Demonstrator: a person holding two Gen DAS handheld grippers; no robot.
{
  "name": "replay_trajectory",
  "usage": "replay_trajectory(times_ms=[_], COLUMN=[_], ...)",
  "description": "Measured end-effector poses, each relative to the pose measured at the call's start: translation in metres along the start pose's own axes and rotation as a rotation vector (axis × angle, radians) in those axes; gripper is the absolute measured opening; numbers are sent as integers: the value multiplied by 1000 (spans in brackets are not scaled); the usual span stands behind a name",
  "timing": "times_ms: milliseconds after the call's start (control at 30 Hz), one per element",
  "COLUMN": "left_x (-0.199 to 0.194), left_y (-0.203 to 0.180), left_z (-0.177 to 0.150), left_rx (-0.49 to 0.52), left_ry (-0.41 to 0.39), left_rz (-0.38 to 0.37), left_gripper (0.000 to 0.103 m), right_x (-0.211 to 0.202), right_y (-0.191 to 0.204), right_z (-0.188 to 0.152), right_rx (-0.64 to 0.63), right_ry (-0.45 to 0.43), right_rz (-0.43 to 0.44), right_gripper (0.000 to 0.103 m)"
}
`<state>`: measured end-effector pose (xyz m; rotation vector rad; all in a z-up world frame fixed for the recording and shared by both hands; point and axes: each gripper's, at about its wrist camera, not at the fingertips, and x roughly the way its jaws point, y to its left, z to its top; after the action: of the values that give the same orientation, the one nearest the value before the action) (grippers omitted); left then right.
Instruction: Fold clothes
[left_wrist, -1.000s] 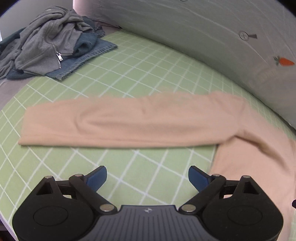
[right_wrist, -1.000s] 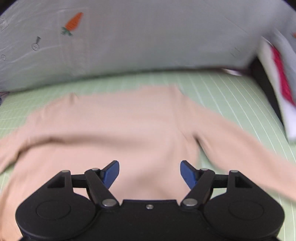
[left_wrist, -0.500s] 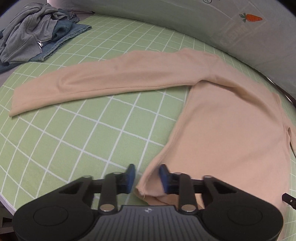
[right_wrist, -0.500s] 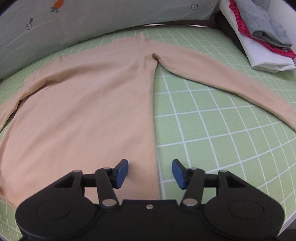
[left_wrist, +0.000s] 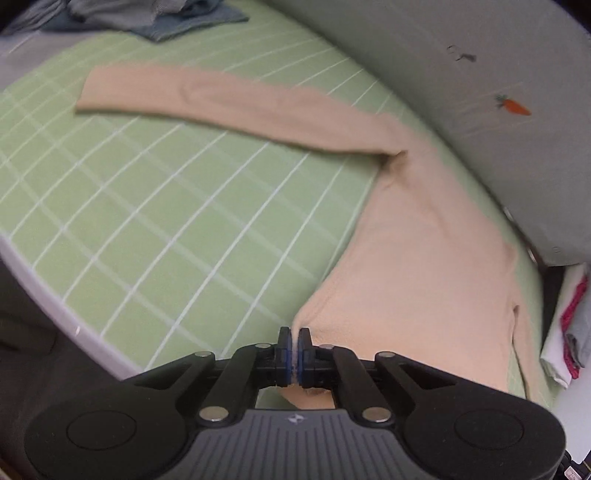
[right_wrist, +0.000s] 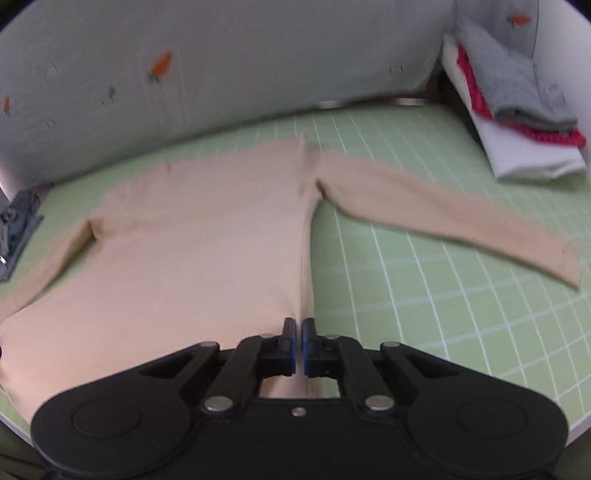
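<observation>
A beige long-sleeved top lies spread flat on the green checked mat, both sleeves stretched out to the sides. My left gripper is shut on the hem corner at the top's left side, the cloth pinched into a small peak between the pads. In the right wrist view the same top fills the middle, and my right gripper is shut on its hem at the right side seam. The hem itself is hidden under both gripper bodies.
A heap of grey and blue clothes lies at the mat's far left corner. A folded stack of white, red and grey garments sits at the far right. A grey cloth with carrot prints rises behind the mat. The mat's white front edge is close.
Both grippers came down to the top's hem corners and went from wide open to shut on the cloth. The left corner now rises in a small peak.
</observation>
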<state>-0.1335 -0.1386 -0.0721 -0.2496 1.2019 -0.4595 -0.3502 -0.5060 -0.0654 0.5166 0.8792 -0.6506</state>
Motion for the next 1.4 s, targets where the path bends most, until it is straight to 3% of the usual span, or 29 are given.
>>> replay_trajectory(times_ms=[67, 133, 233, 267, 400, 500, 533, 600, 767, 1000, 1400], left_x=[-2, 0, 15, 14, 9, 15, 16, 18, 25, 45, 112], left_y=[-1, -11, -14, -14, -13, -13, -13, -14, -17, -25, -54], left_z=[-8, -7, -7, -6, -2, 2, 4, 8, 20, 45, 120], left_rx=[6, 79, 139, 149, 175, 201, 197, 187, 170, 179, 189], left_ry=[18, 36, 73, 65, 25, 14, 8, -6, -16, -30, -102], left_rz=[11, 60, 155, 171, 209, 260, 269, 286, 295, 319, 359], left_gripper=[4, 8, 11, 13, 53, 59, 67, 73, 80, 86, 88], right_x=[7, -1, 17, 23, 17, 17, 19, 19, 23, 38, 107], right_y=[-10, -4, 3, 4, 7, 9, 10, 13, 17, 9, -43], right_z=[-8, -9, -11, -12, -8, -5, -5, -4, 4, 33, 135], right_rx=[77, 39, -45, -57, -80, -81, -82, -84, -94, -69, 76], right_ry=[40, 7, 78, 100, 50, 31, 31, 24, 0, -37, -163], right_rz=[0, -3, -90, -117, -129, -135, -139, -140, -149, -191, -316], right_gripper=[4, 4, 8, 16, 45, 53, 56, 65, 76, 77, 77])
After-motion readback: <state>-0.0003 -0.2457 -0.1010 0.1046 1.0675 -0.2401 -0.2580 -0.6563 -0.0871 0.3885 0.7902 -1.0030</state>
